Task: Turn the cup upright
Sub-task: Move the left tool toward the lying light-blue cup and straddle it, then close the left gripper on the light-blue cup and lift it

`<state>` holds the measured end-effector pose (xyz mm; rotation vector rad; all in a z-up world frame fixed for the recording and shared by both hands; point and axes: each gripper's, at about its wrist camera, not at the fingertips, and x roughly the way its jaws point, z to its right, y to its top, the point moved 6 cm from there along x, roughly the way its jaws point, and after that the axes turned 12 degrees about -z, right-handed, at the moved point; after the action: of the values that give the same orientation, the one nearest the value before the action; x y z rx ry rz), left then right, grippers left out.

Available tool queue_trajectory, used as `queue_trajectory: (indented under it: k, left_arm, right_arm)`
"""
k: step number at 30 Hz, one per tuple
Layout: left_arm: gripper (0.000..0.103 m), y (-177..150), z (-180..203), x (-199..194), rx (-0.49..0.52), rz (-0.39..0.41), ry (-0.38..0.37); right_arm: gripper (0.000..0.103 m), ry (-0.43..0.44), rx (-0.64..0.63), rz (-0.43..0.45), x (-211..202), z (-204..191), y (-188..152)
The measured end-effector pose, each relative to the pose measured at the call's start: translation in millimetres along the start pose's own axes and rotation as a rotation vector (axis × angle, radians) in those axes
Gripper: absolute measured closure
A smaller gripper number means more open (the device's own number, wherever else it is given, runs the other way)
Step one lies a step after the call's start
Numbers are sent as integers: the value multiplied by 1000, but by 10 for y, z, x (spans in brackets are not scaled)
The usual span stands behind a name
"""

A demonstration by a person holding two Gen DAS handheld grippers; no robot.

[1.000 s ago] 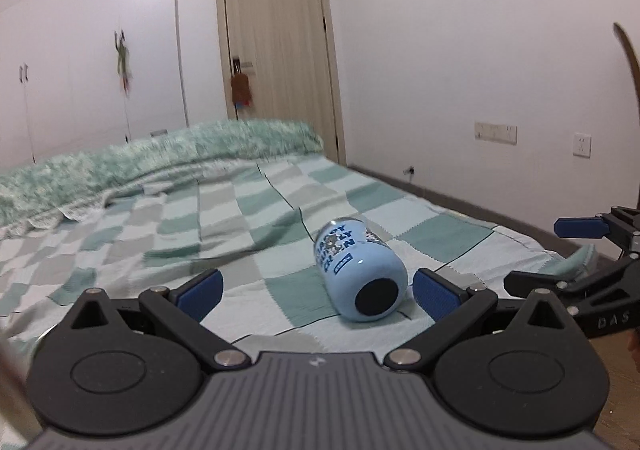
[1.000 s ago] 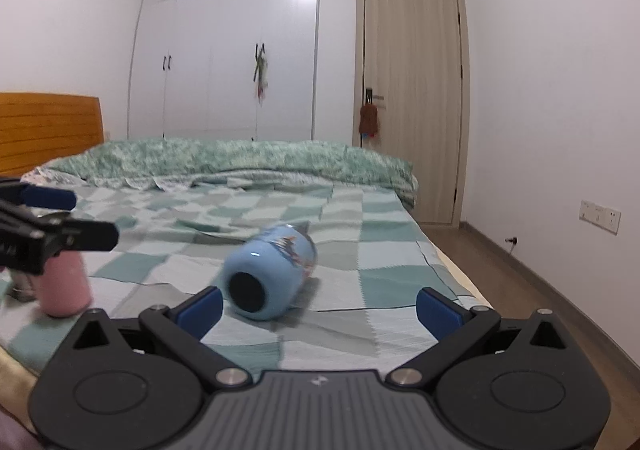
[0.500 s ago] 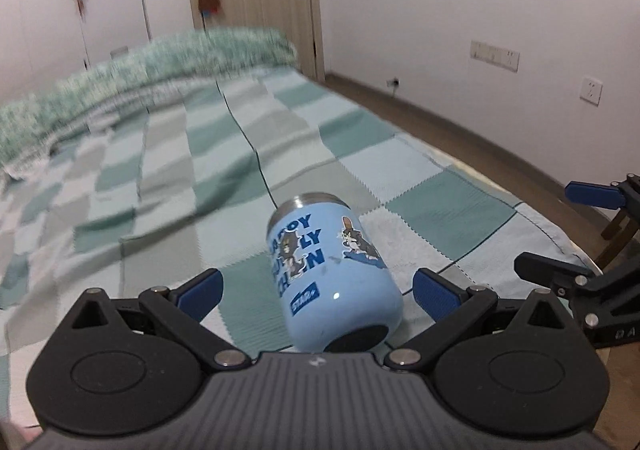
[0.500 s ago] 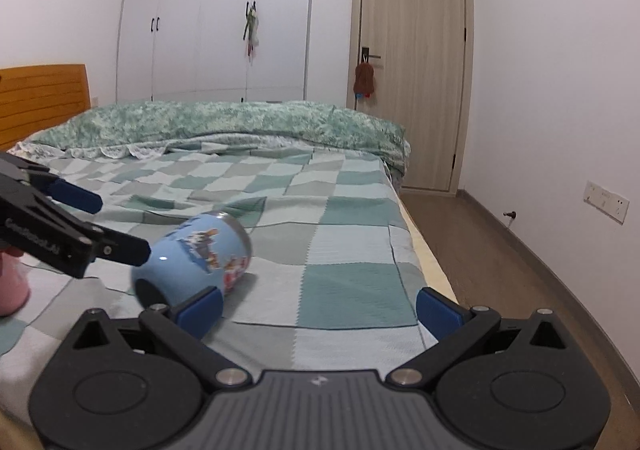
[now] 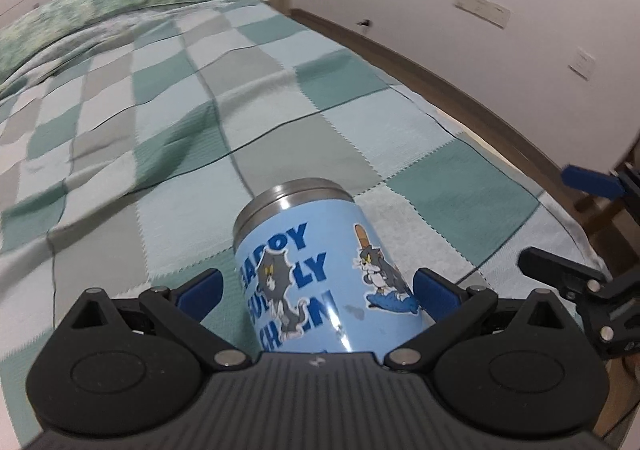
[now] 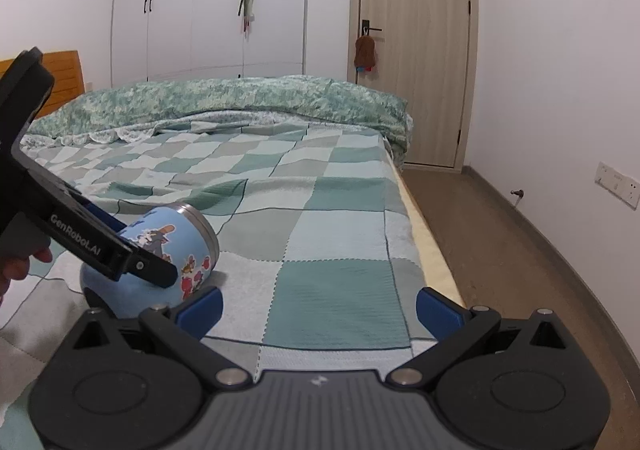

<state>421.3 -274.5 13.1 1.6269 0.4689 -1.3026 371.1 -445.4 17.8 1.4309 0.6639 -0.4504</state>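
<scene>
The left hand-held gripper point(image 5: 316, 292) has its two blue-padded fingers point(image 5: 198, 286) spread wide on either side of the cup point(image 5: 316, 274), reaching around its lower body. The right pad sits against or just beside the cup's wall, while a small gap shows at the left pad, so the fingers straddle the cup without clamping it. From the right wrist view, one black finger point(image 6: 156, 270) of this gripper crosses the side of the cup.

The cup is light blue with cartoon cat pictures and dark blue lettering, and has a bare steel band at its mouth. It lies on its side on the bed point(image 5: 460, 194), near the bed's right edge, with its mouth pointing away from the left gripper toward the head of the bed and its base nearest that gripper.

The right hand-held gripper point(image 6: 318, 306) is also open, its blue pads well apart with only the blanket between them. It hovers over the bed just right of the cup, apart from it.

The bed is covered with a blanket point(image 6: 328, 250) of green, grey and white squares. A rumpled green quilt point(image 6: 248, 98) lies across the far end. Beyond it stand white wardrobe doors point(image 6: 208, 10) and a pale wooden door point(image 6: 416, 50).
</scene>
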Motion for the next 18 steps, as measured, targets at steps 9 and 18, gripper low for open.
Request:
queue_trajectory:
  k: [9,18]
  left_arm:
    - [0,116,-94,168,87,-67,-132]
    - [3,46,-203,324,-14,-120,-275]
  right_arm:
    - [0,-32,4,-23,114,-140,52]
    - [0,-80,48,-62,269,-157,24]
